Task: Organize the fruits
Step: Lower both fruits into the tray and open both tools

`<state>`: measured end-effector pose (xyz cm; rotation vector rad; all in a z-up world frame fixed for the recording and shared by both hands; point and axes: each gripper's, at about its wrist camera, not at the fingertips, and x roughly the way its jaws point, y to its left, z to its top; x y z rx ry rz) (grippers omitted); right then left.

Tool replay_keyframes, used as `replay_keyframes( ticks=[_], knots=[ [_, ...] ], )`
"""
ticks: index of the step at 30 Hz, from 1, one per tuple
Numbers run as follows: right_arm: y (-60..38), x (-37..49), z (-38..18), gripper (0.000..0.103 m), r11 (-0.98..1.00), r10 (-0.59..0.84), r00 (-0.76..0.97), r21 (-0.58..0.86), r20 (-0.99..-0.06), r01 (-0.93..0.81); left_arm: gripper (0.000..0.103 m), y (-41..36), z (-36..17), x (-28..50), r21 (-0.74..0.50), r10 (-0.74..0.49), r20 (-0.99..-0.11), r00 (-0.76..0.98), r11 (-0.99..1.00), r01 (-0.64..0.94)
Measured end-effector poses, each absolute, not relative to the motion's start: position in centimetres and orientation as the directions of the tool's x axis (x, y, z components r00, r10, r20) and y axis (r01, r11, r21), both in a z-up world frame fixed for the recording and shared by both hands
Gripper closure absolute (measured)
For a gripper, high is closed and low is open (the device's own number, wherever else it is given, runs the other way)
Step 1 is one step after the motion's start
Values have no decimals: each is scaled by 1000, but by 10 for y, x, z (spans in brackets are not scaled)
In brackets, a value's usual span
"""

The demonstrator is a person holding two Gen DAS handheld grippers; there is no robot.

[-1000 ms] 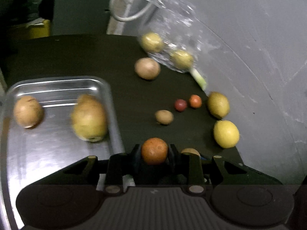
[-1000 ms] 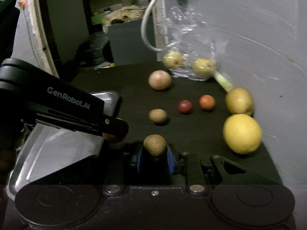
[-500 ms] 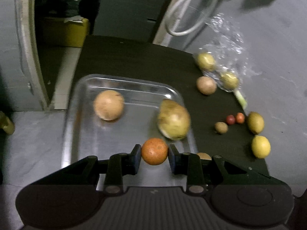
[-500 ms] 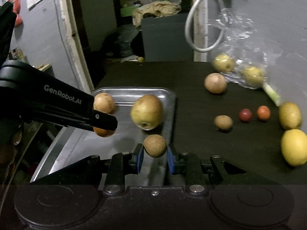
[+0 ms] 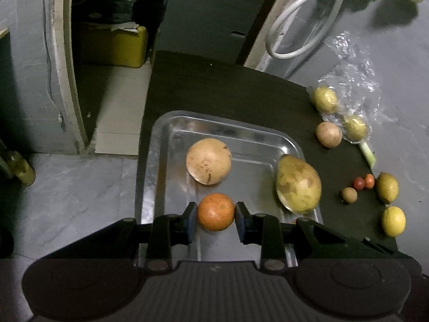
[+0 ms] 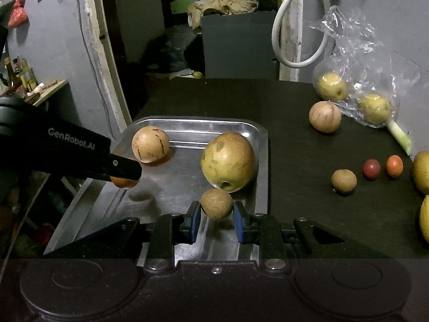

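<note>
My left gripper [image 5: 215, 218] is shut on an orange [image 5: 215, 212] and holds it above the near part of the steel tray [image 5: 161, 139]. My right gripper [image 6: 216, 218] is shut on a small brown kiwi [image 6: 216, 203] over the tray's [image 6: 261, 166] near right side. In the tray lie a round tan fruit [image 5: 208, 161] [image 6: 150, 144] and a large yellow-green pear [image 5: 299, 183] [image 6: 228, 162]. The left gripper's body [image 6: 69, 150] reaches in from the left in the right wrist view, with the orange [image 6: 123, 182] peeking out below its finger.
On the dark mat [image 6: 300, 145] right of the tray lie a tan fruit [image 6: 325, 116], a small kiwi [image 6: 343, 181], two small red-orange fruits [image 6: 371, 169], two lemons [image 5: 393, 220] and a clear bag [image 6: 356, 61] with two yellow fruits. A white hose [image 6: 284, 35] hangs behind. Floor lies left of the tray.
Both grippers have moved left from the mat to above the tray, still holding the orange and the kiwi. The loose fruits have not moved.
</note>
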<state>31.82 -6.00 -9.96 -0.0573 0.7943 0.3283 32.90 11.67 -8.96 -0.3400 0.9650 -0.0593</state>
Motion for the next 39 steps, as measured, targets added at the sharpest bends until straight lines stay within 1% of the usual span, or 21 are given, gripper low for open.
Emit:
replay_keyframes(
  ticks=[20, 22, 24, 29, 33, 36, 37, 38, 39],
  knots=[
    [-55, 321, -106, 74, 961, 222, 657, 49, -721, -271, 69, 112, -100, 337, -287, -203, -808, 553, 955, -69],
    [-56, 320, -105, 74, 962, 220, 659, 46, -719, -271, 66, 111, -100, 338, -280, -199, -812, 549, 958, -68],
    [-56, 319, -104, 71, 961, 220, 663, 41, -716, -274, 61, 111, -100, 338, -277, -196, -816, 544, 958, -71],
    [-55, 311, -98, 58, 960, 217, 678, 26, -702, -279, 48, 112, -98, 336, -275, -193, -816, 545, 959, -72],
    [-59, 305, -92, 51, 965, 204, 687, 24, -697, -261, 38, 114, -92, 330, -280, -194, -809, 556, 957, -74],
    [-64, 298, -86, 40, 969, 195, 698, 27, -689, -244, 27, 115, -86, 322, -283, -190, -801, 568, 956, -79],
    [-66, 295, -84, 33, 971, 190, 703, 27, -686, -236, 22, 116, -83, 320, -280, -185, -798, 573, 957, -81],
    [-68, 293, -82, 27, 972, 188, 707, 28, -682, -231, 20, 115, -80, 316, -274, -178, -796, 578, 958, -83],
    [-69, 290, -80, 25, 974, 185, 711, 29, -678, -226, 18, 115, -77, 313, -269, -172, -795, 582, 960, -83]
  ],
)
